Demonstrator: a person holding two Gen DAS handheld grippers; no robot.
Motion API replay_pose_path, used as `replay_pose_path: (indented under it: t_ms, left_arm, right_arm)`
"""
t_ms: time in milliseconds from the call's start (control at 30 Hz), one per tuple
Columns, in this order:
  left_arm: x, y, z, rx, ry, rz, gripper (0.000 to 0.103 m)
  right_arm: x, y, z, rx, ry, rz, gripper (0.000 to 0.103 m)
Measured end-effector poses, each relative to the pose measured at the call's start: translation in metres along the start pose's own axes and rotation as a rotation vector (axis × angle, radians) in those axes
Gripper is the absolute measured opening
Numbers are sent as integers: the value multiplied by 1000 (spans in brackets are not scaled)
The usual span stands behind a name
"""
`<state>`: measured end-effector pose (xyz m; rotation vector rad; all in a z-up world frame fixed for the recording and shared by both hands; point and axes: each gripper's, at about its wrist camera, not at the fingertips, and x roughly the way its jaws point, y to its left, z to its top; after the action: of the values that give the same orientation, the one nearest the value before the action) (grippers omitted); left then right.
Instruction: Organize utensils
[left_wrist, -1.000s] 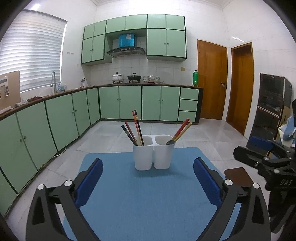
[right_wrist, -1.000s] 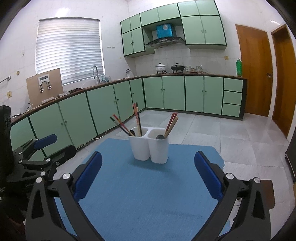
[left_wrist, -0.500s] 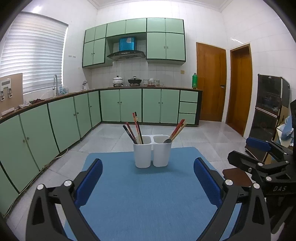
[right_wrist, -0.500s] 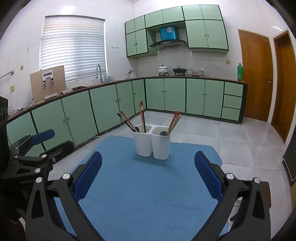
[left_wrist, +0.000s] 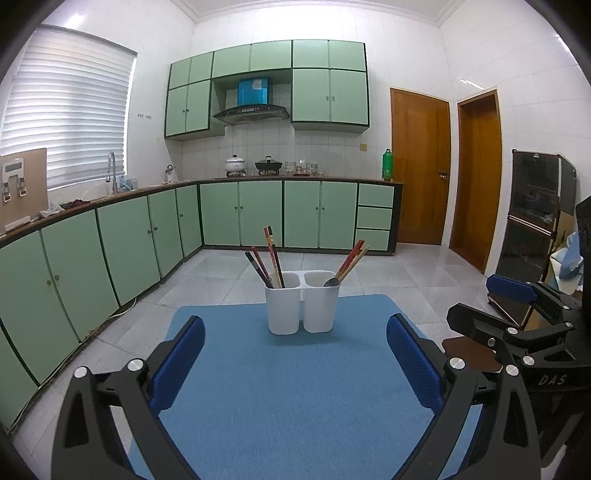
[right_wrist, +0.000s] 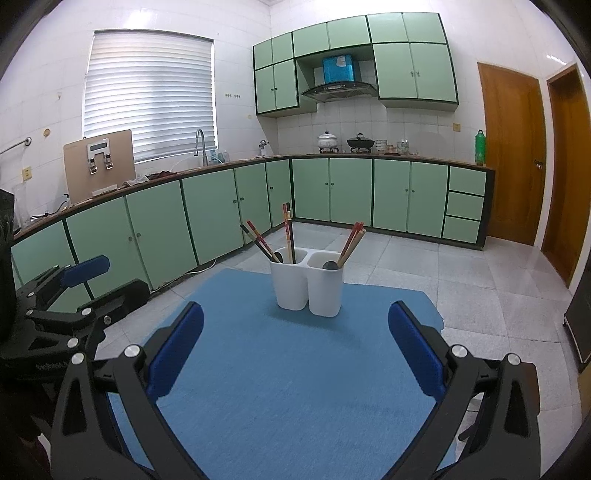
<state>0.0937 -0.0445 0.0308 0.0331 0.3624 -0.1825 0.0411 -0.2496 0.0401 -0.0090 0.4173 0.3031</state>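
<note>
A white two-compartment utensil holder stands near the far edge of a blue mat. Several chopsticks lean in its left cup. A pair of chopsticks and a dark spoon sit in the right cup. My left gripper is open above the near part of the mat, holding nothing. My right gripper is open too and empty. Each gripper shows beside the other: the right gripper at the right edge, the left gripper at the left edge.
Green kitchen cabinets run along the left and back walls, with a tiled floor beyond the mat. Two wooden doors stand at the back right. A dark glass cabinet is on the right.
Both grippers have drawn back and tilted up a little, so the holder looks smaller and farther away. Both stay open and empty.
</note>
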Motion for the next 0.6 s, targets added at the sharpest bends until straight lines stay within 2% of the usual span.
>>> replay_pose_path:
  t_ms: [600]
  left_arm:
    - [-5, 5, -2, -7, -13, 4, 97]
  right_arm:
    - [-1, 1, -1, 0, -2, -1, 97]
